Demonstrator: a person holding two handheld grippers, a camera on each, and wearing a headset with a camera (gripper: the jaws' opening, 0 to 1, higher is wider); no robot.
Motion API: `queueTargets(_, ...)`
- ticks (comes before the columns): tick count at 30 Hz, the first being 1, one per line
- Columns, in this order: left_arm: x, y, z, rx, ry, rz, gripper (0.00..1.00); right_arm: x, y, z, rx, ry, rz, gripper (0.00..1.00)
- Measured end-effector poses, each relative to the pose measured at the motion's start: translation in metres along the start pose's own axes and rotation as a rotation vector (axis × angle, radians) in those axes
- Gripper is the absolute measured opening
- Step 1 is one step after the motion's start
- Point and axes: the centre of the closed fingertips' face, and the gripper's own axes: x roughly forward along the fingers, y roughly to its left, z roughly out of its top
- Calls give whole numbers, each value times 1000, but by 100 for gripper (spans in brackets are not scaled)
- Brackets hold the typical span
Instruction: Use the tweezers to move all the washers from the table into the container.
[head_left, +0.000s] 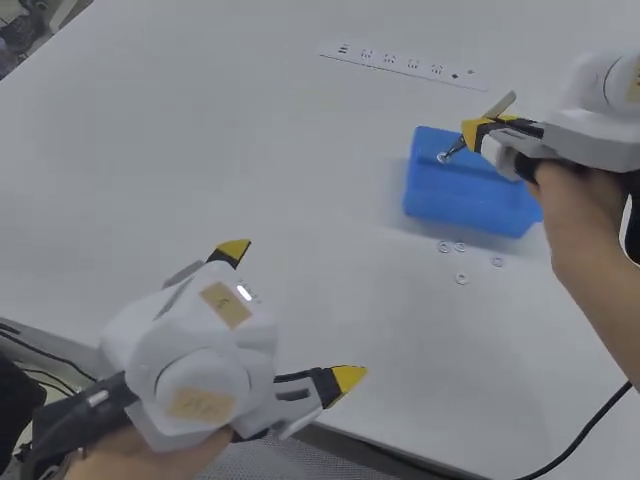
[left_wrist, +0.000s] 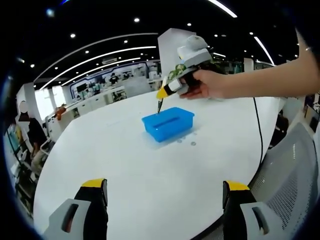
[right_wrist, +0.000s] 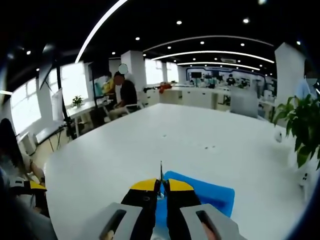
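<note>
- Blue plastic container (head_left: 470, 195) sits on the white surface (head_left: 200, 150), well in from the near edge. The tweezers (head_left: 452, 149) point tip-down over the container's left part.
- The right gripper (head_left: 478, 128) is pressed together on the tweezers. A small ring seems to sit at their tip, but it is too small to be sure.
- Four loose washers (head_left: 462, 278) lie just on the near side of the container, closest to the right gripper.
- The left gripper (head_left: 290, 312) hangs spread and empty by the near edge, well apart.

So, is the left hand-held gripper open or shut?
Open. In the left gripper view, the left hand-held gripper shows its two yellow-tipped jaws far apart, holding nothing.
</note>
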Motion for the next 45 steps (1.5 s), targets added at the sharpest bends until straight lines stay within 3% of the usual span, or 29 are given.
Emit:
queueTargets(7,0,1,-2,9,7,6,98,16,-7,-12,-18,30,-22,3)
queueTargets(20,3,3,-8,29,38,21,98,36,-10,-31,12,73,-34,3)
queueTargets(45,2,4,-10,61,50,36,97,41,0,-55,25,124,-7,3)
